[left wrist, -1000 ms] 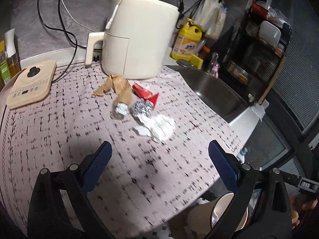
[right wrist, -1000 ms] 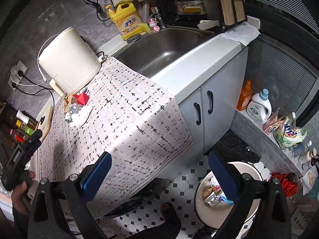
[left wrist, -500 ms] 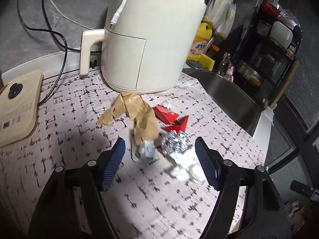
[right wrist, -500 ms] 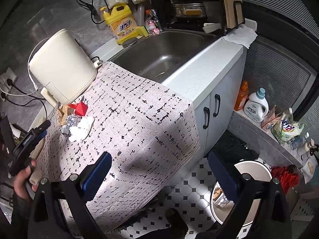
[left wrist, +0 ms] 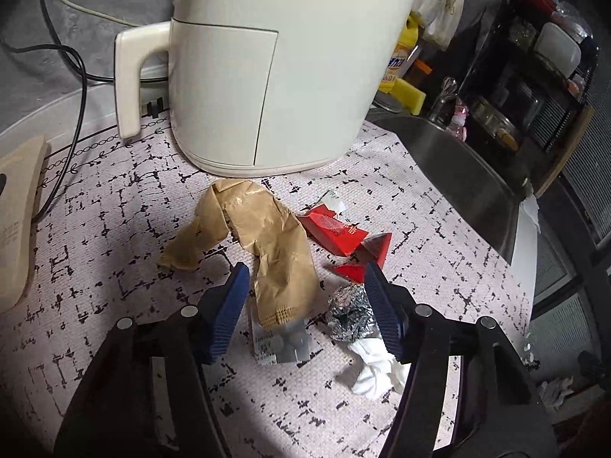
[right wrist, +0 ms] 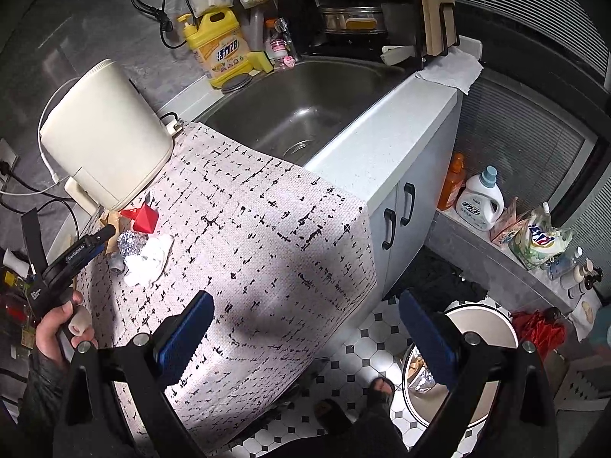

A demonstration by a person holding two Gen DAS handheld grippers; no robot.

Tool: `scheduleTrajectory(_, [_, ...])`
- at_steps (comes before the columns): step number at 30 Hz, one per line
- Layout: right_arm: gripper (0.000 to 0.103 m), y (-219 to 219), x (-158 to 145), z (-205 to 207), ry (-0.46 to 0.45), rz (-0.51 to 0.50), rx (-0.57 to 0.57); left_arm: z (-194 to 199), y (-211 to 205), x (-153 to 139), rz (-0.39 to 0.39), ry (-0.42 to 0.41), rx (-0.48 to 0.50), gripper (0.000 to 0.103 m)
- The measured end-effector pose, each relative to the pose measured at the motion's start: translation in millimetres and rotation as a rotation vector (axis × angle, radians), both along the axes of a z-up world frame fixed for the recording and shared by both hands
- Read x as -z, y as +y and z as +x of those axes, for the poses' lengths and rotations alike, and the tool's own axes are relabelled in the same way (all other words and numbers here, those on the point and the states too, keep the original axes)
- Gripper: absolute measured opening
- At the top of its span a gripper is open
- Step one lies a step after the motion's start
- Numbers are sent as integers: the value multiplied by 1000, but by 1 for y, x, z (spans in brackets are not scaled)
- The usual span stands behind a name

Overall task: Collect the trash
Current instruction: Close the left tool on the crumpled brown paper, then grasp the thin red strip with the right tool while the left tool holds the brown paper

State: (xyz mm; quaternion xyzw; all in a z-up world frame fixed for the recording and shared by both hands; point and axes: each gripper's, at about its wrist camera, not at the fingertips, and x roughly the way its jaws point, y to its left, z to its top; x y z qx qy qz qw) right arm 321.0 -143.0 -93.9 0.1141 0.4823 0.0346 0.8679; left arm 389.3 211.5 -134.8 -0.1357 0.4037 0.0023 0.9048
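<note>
Crumpled brown paper bag (left wrist: 263,244), torn red carton (left wrist: 336,231), foil ball (left wrist: 349,315), white tissue (left wrist: 376,372) and blister pack (left wrist: 284,343) lie clustered on the desk.

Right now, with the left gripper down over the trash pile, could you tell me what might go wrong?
1. The open left gripper straddles the brown paper, the blister pack and the foil ball at once; closing may catch only part and push the rest aside.
2. The white tissue and the red carton lie outside the fingers and would likely stay behind.
3. The air fryer stands close behind, limiting forward travel.
</note>
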Motion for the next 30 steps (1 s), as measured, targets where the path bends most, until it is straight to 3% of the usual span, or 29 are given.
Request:
scheduleTrajectory(7, [95, 11, 4, 31, 4, 13, -52, 20, 6, 10, 28, 32, -18, 60])
scheduleTrajectory(8, [95, 13, 5, 38, 2, 16, -66, 23, 8, 10, 31, 36, -23, 52])
scheduleTrajectory(9, [95, 15, 6, 46, 4, 21, -81, 26, 9, 11, 31, 52, -27, 38])
scheduleTrajectory(11, [95, 23, 6, 64, 21, 37, -103, 28, 15, 11, 12, 82, -45, 17])
scheduleTrajectory(14, [95, 44, -2, 87, -13, 59, -180, 20, 22, -3, 14, 55, -68, 6])
scheduleTrajectory(17, [95, 69, -1, 110, -9, 85, -245, 6, 30, -16, 14, 35, -99, 5])
scheduleTrajectory(21, [85, 117, 5, 134, 19, 113, -384, -18, 44, -30, 17, 7, -164, 5])
scheduleTrajectory(30, [74, 185, 28, 163, 104, 159, -536, -76, 77, -46, 14, -18, -340, 5])
